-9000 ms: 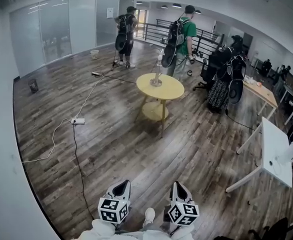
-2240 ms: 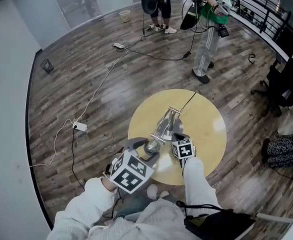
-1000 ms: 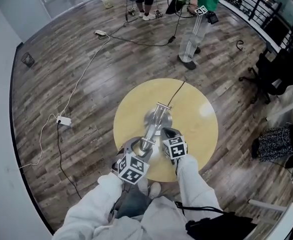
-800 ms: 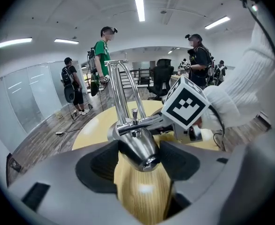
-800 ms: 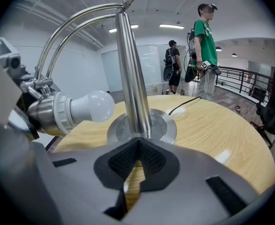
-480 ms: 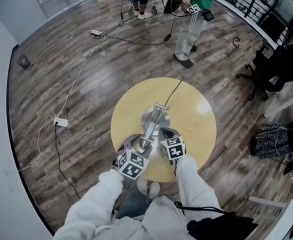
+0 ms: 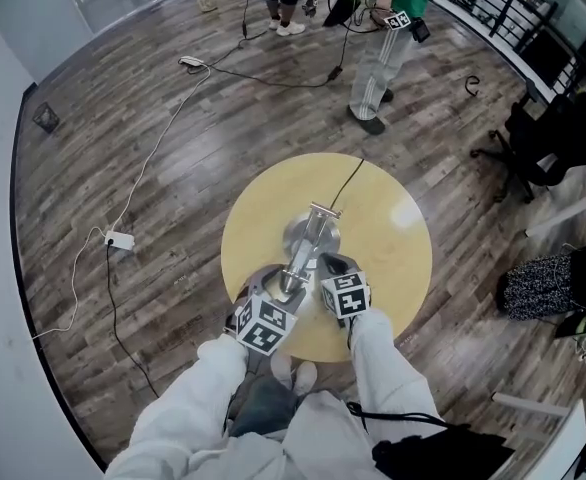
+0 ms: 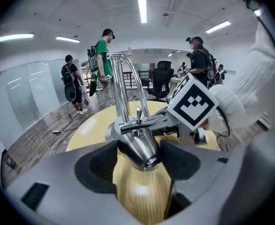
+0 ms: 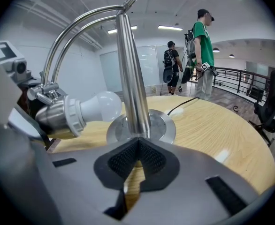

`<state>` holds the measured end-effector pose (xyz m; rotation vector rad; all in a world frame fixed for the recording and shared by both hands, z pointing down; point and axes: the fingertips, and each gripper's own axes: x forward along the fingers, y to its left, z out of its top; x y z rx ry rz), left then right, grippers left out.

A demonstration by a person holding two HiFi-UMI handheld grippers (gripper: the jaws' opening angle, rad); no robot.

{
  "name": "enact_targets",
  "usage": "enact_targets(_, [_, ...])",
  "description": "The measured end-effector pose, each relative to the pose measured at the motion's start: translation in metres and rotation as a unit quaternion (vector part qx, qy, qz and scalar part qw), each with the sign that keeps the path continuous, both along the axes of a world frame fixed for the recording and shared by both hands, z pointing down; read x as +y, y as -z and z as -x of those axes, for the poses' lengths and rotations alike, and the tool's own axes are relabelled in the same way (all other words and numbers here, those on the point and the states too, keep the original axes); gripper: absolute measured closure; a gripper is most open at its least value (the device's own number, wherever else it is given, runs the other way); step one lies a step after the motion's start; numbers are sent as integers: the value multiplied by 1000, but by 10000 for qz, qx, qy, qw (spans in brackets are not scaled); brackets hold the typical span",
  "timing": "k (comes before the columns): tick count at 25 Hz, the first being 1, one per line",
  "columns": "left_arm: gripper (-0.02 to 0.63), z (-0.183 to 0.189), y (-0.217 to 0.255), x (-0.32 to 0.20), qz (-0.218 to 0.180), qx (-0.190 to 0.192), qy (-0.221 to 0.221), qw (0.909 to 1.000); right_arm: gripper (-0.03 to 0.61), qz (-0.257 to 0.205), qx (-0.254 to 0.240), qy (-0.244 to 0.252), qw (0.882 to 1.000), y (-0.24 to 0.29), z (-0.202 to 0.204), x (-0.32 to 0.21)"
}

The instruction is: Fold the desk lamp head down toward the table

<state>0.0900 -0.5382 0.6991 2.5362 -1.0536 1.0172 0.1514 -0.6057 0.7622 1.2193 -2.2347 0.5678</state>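
Note:
The chrome desk lamp [image 7: 308,236] stands mid-way on the round yellow table [image 7: 393,238]. Its curved arm bends toward me, and the lamp head [image 7: 290,286] hangs low near the table's front. My left gripper [image 7: 273,286] is shut on the lamp head [image 8: 138,149], whose metal cone sits between both pads. In the right gripper view the head [image 9: 57,116] lies about level, and its white bulb [image 9: 100,108] points at the pole [image 9: 130,78]. My right gripper [image 9: 137,144] is shut, with its tips up against the foot of the pole above the round base [image 9: 161,125].
The lamp's black cord [image 7: 348,183] runs off the table's far edge. A person in green [image 7: 388,48] stands beyond the table, another further back. Cables and a power strip [image 7: 119,240] lie on the wood floor at left. A black office chair [image 7: 548,138] stands at right.
Since 9 s ago I have come up to the table and brought both grippers to the lamp. Over the last second the grippers and lamp have hardly moved.

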Motion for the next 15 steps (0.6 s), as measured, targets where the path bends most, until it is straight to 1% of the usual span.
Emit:
enact_targets(2, [331, 3, -1, 2, 51, 178, 173, 9997, 566, 16, -187, -130, 9997, 1, -3, 1])
enact_targets(5, [342, 16, 3, 15, 142, 425, 548, 9975, 566, -246, -478, -698, 9961, 20, -22, 6])
enact_targets(6, [345, 23, 6, 23, 176, 571, 722, 9956, 566, -353, -563, -874, 9940, 29, -27, 10])
enact_targets(8, [406, 31, 15, 48, 326, 1079, 1071, 9878, 566, -498, -725, -1035, 9907, 47, -31, 27])
enact_targets(9, [428, 33, 20, 62, 394, 1369, 1218, 9823, 566, -521, -775, -1025, 9903, 54, -28, 39])
enact_targets(10, [467, 35, 23, 74, 427, 1594, 1375, 9766, 566, -516, -787, -980, 9907, 59, -24, 52])
enact_targets(11, [511, 38, 23, 84, 428, 1714, 1559, 9718, 566, -495, -772, -925, 9915, 61, -18, 65])
enact_targets(13, [612, 43, 17, 95, 409, 1717, 1935, 9651, 566, -421, -742, -848, 9927, 61, -8, 87])
enact_targets(15, [614, 42, 11, 102, 495, 1755, 2172, 9589, 566, -332, -744, -850, 9930, 59, -2, 102])
